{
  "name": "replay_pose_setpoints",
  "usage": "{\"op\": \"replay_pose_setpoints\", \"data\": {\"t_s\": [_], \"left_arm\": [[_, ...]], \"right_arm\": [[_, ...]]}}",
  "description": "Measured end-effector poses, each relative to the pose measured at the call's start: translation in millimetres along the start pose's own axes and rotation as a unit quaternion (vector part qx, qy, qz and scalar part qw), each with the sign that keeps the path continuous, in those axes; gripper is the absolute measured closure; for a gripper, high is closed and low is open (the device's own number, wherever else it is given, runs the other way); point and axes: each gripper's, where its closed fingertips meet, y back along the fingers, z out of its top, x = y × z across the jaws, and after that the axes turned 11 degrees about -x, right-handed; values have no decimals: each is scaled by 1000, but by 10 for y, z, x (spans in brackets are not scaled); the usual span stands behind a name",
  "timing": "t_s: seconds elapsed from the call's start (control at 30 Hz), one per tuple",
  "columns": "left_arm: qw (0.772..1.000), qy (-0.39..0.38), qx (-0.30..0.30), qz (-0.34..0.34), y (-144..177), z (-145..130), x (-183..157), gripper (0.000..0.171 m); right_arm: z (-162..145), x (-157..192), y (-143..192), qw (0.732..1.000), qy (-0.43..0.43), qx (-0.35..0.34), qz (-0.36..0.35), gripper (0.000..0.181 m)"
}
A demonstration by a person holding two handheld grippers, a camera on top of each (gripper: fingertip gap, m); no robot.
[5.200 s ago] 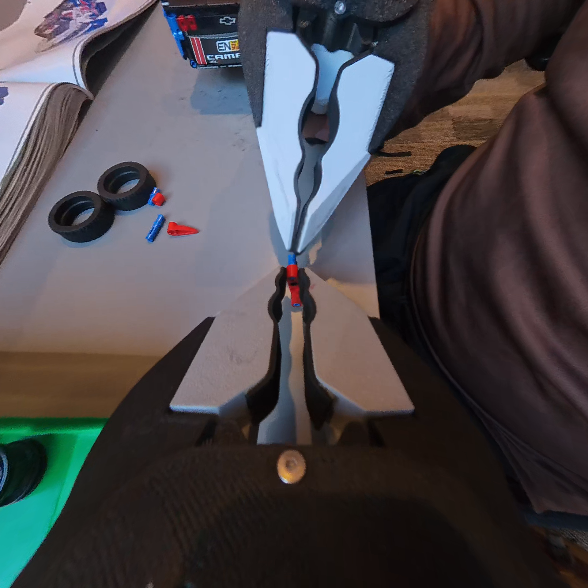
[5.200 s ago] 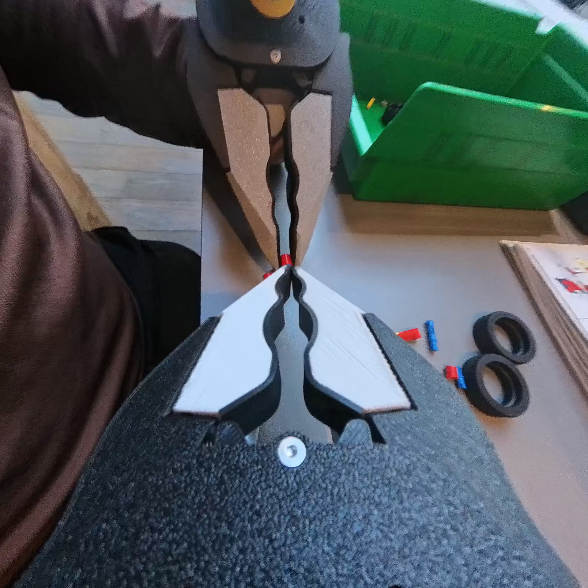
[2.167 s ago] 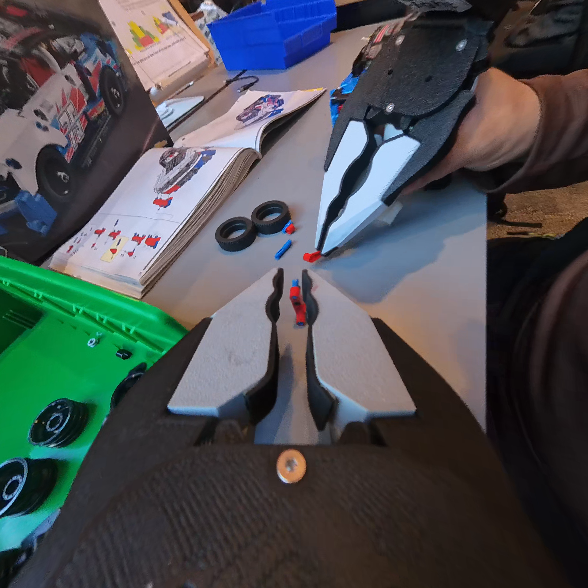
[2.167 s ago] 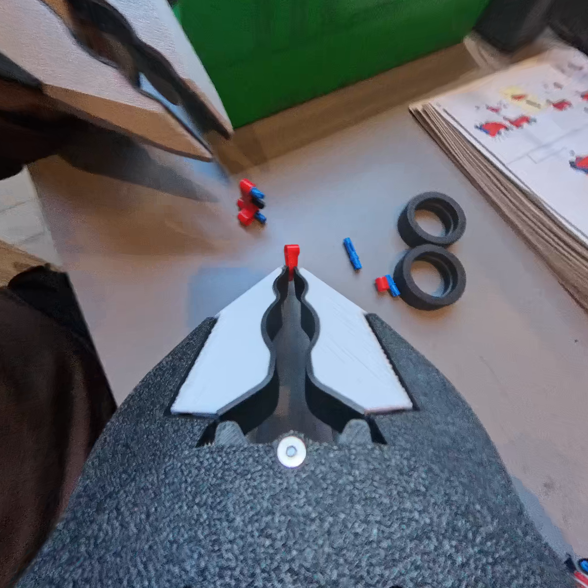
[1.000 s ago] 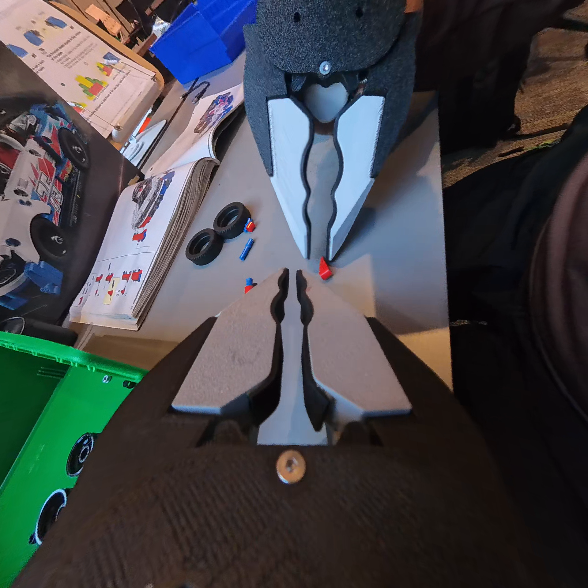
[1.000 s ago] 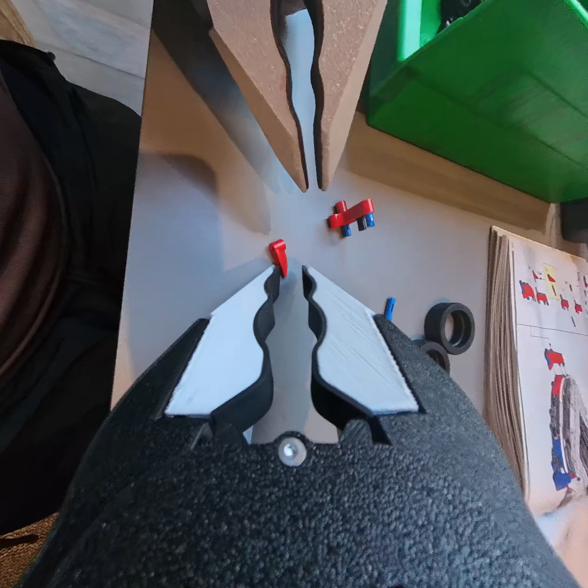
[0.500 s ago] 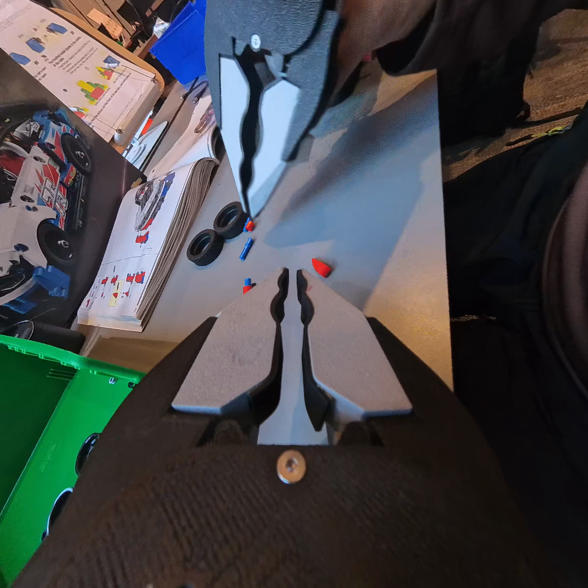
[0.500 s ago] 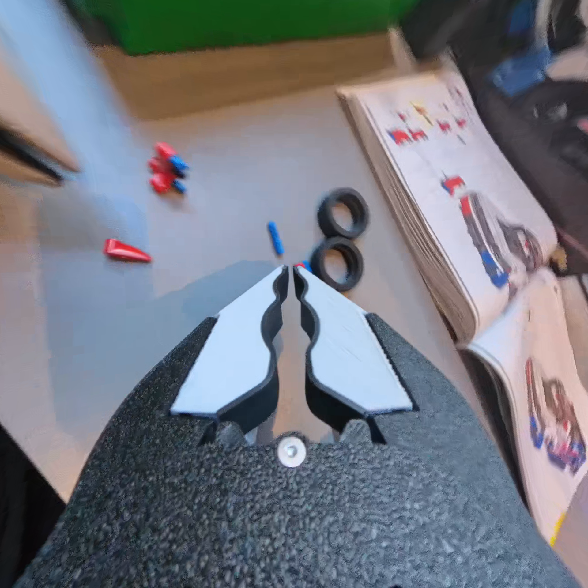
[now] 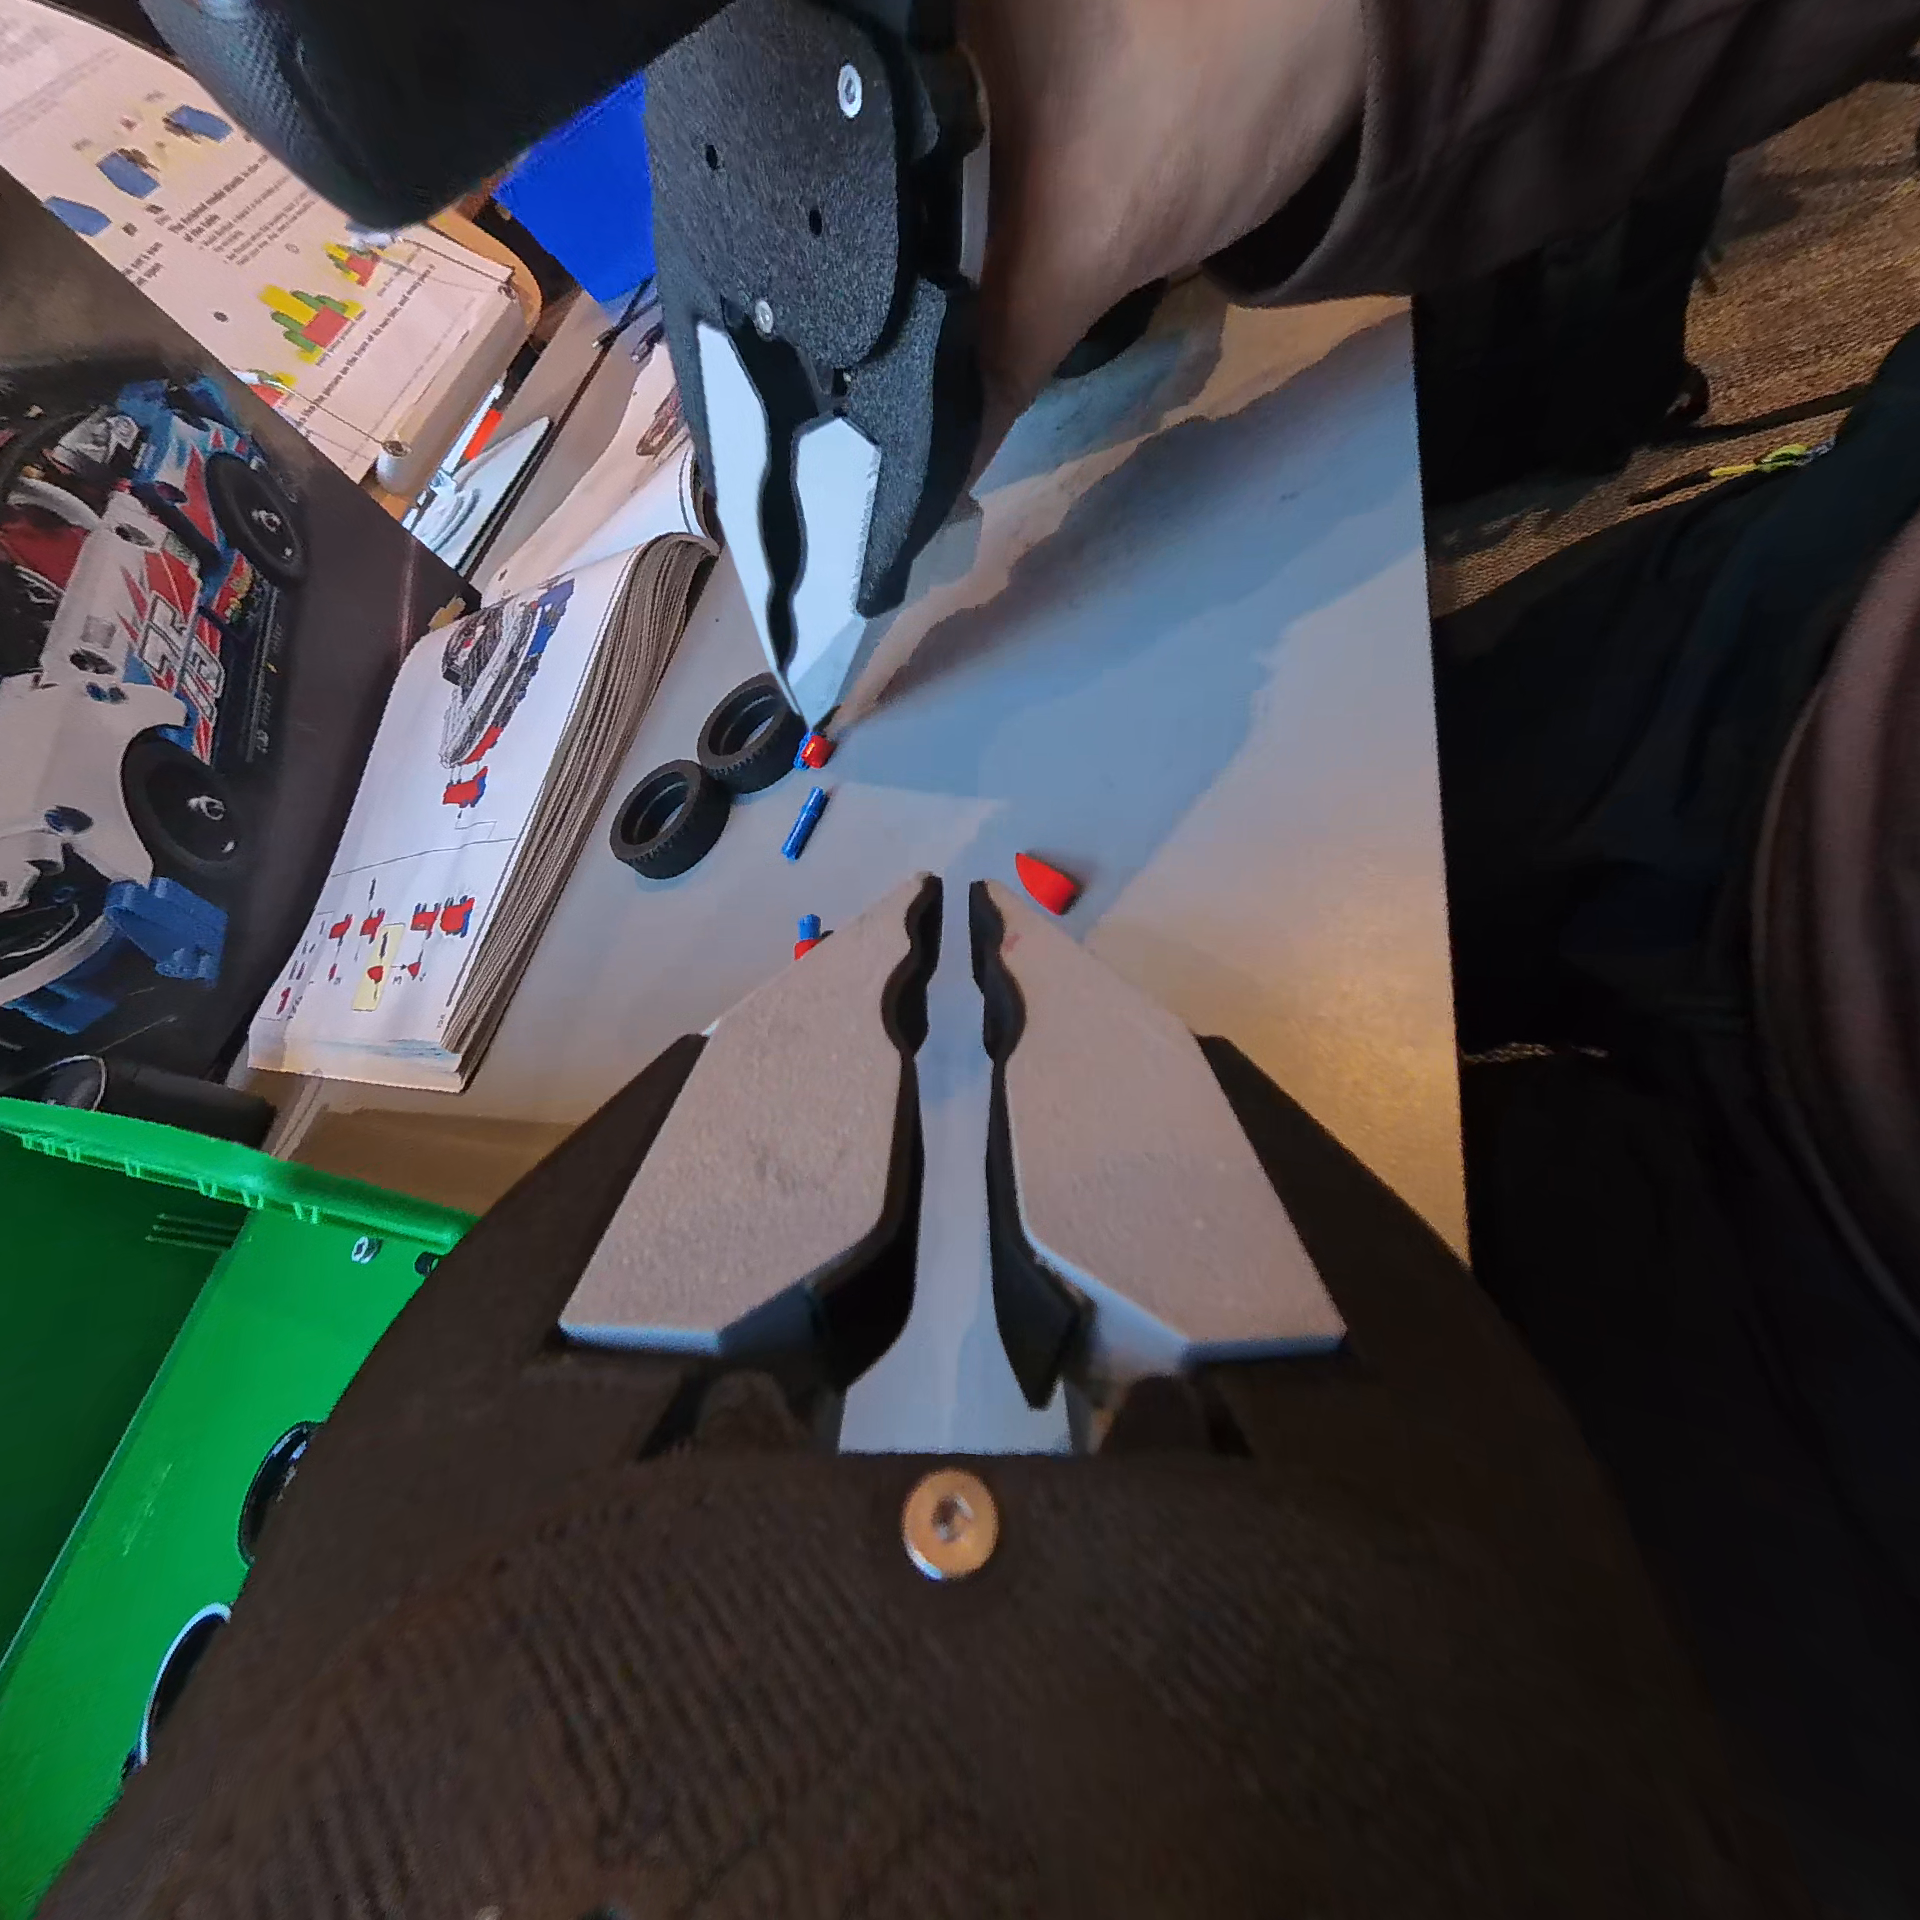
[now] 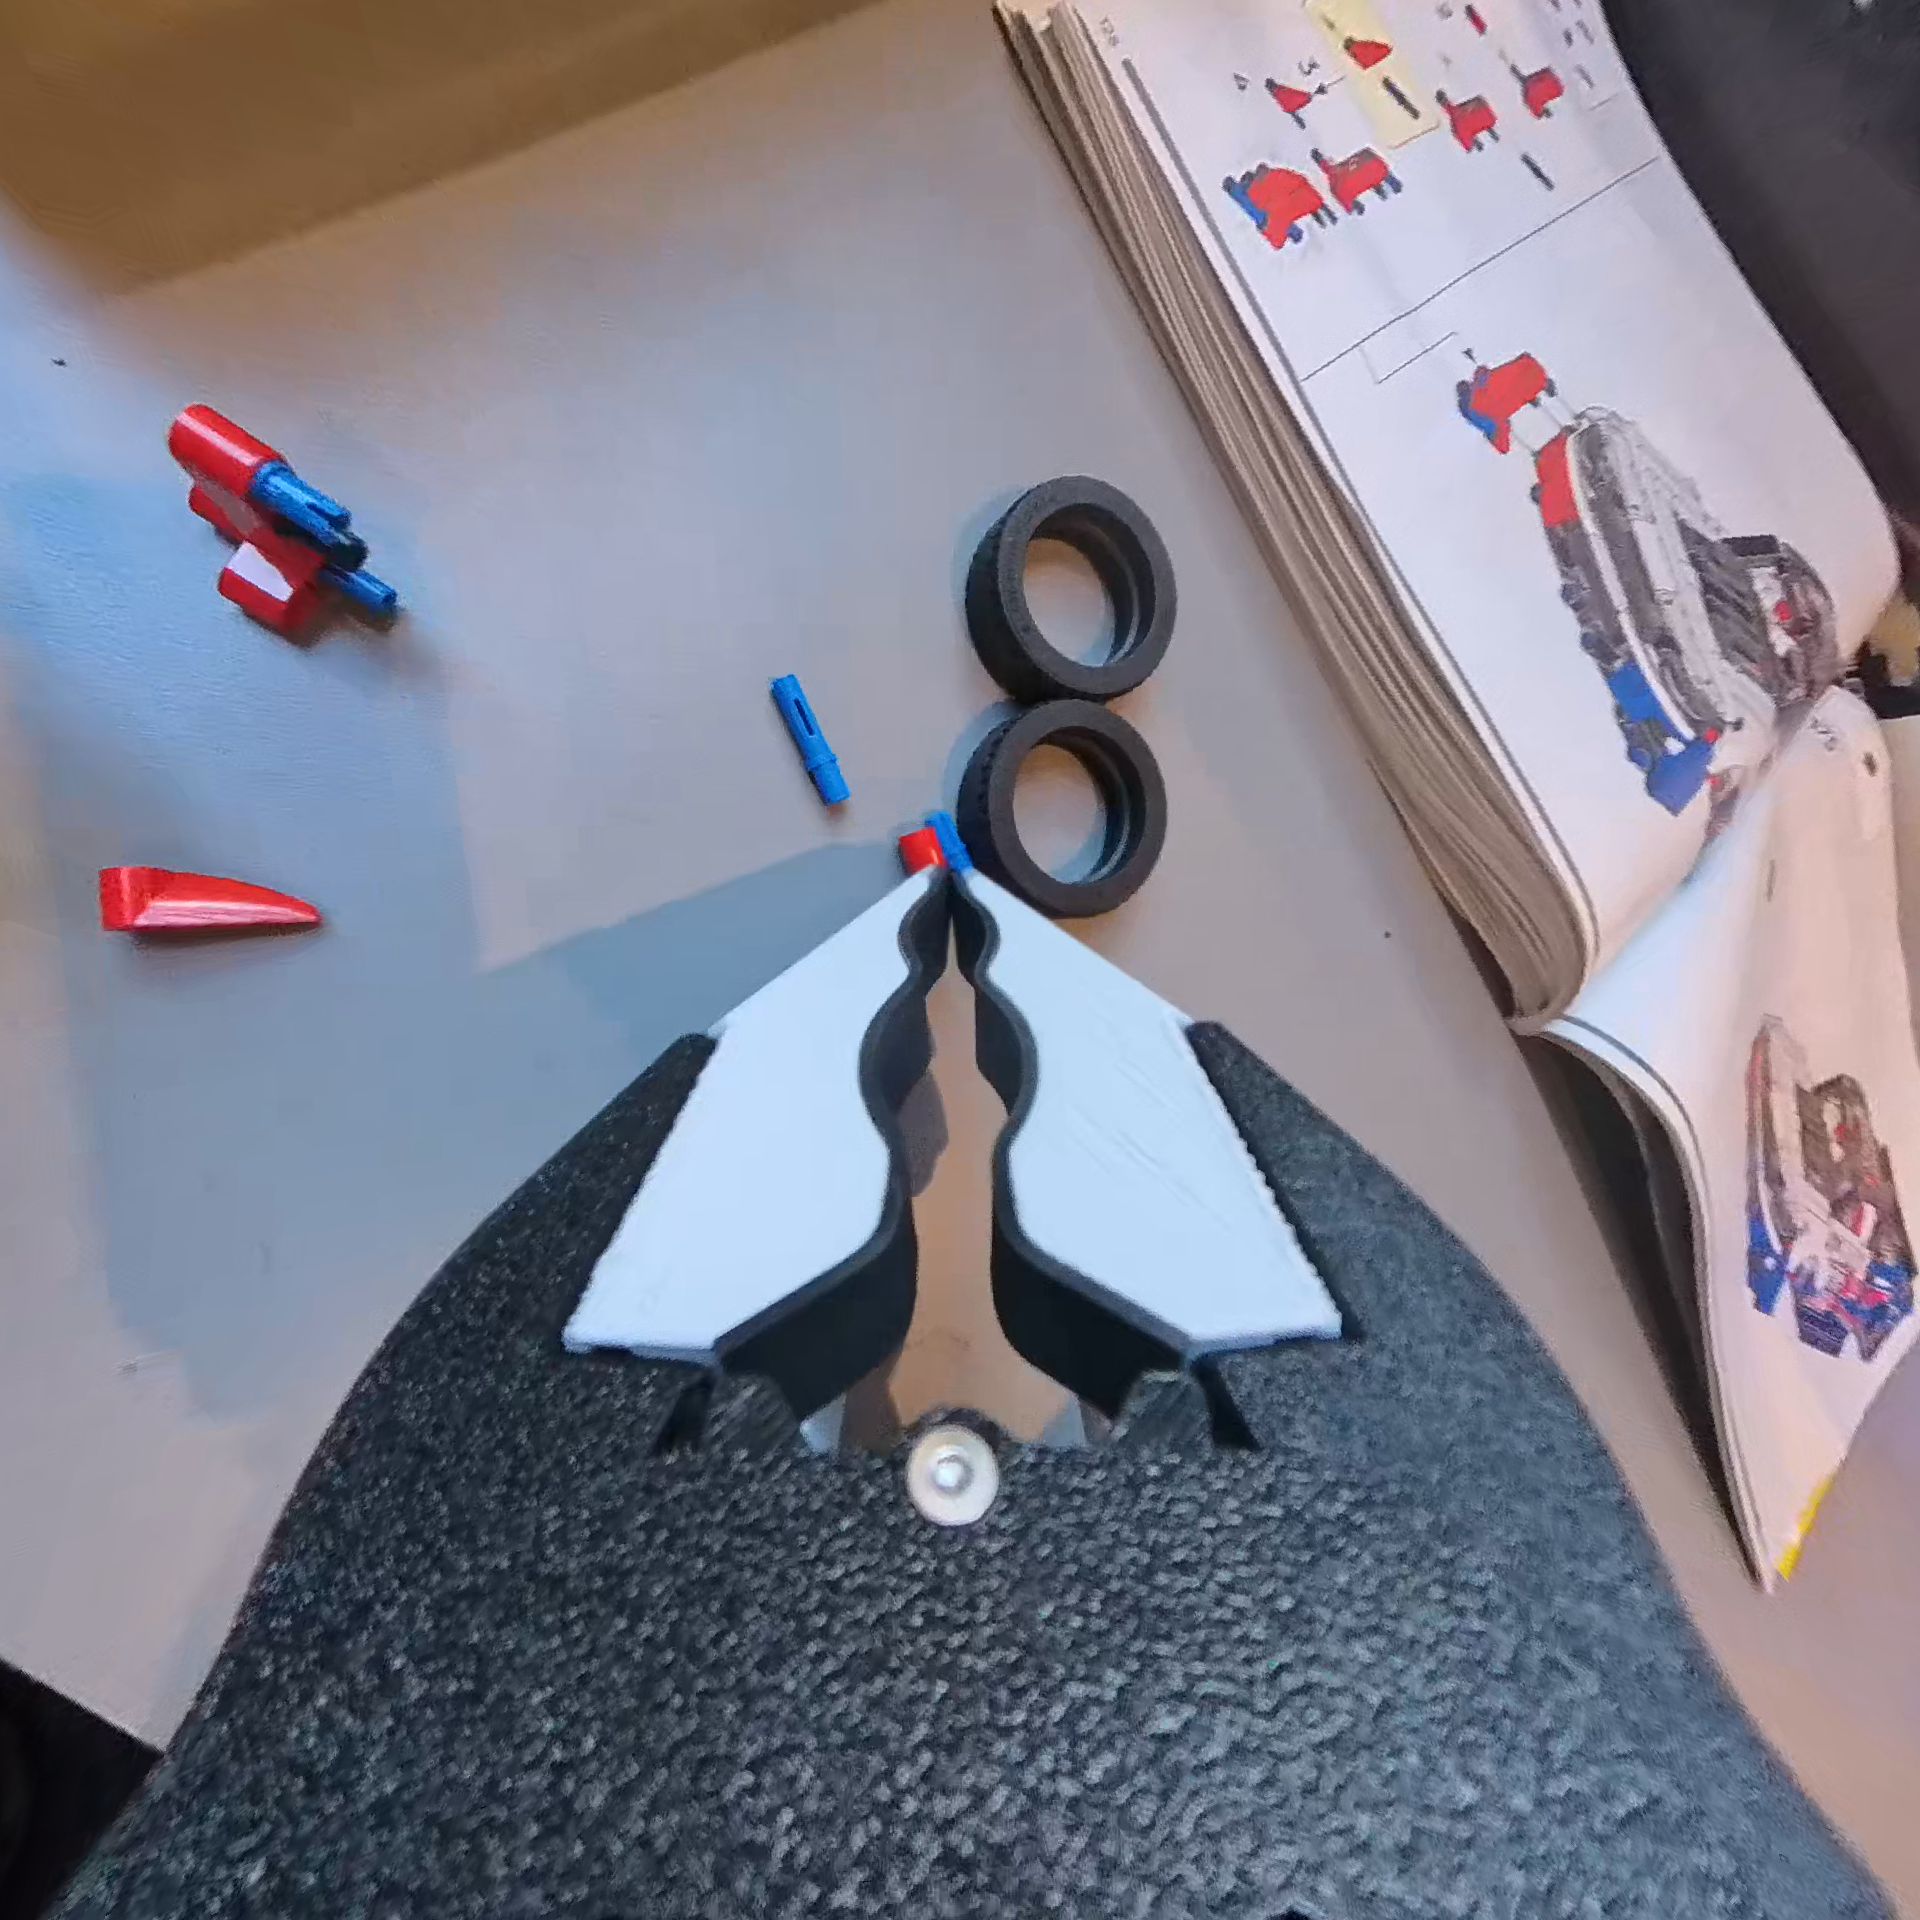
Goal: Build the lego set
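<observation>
My left gripper [image 9: 951, 888] is slightly open and empty, low over the grey table [image 9: 1247, 727]. A red wedge piece [image 9: 1047, 883] lies just right of its tips. A red and blue assembly [image 9: 808, 935] peeks out left of them and shows whole in the right wrist view [image 10: 270, 530]. My right gripper [image 10: 948, 881] is shut. Its tips touch a small red and blue piece [image 10: 930, 844] beside two black tyres [image 10: 1060, 810]. I cannot tell whether they pinch it. A loose blue pin [image 10: 810, 738] and the wedge [image 10: 203, 899] lie to the left.
An open instruction booklet [image 10: 1507, 416] lies right of the tyres. A green bin [image 9: 125, 1403] holding black wheels sits at the near left. The set's box [image 9: 125, 623] stands behind the booklet. The table's edge [image 9: 1429, 727] runs along the right, with a person's lap beyond it. Spacing between my two grippers at the tips: around 12 cm. My right gripper's tips are some 4 cm from the loose blue pin [image 10: 810, 738].
My left gripper released the red and blue assembly onto the table. My right gripper dropped the red wedge, swung over to the tyres and closed at the small red and blue piece.
</observation>
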Motion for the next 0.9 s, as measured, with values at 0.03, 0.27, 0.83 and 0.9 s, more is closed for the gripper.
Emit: {"op": "replay_pose_setpoints", "data": {"t_s": [0.03,0.27,0.83,0.9], "left_arm": [[1000,1,-2,0,3,4,2,169],[1000,3,-7,0,12,19,2,169],[1000,4,-10,0,19,29,3,169],[1000,6,-10,-1,19,28,2,169]], "right_arm": [[20,17,-9,1000,-1,-6,3,181],[121,165,-86,999,-4,-30,41,181],[6,13,17,999,-23,-12,28,172],[-19,19,6,999,-33,-9,30,176]]}}
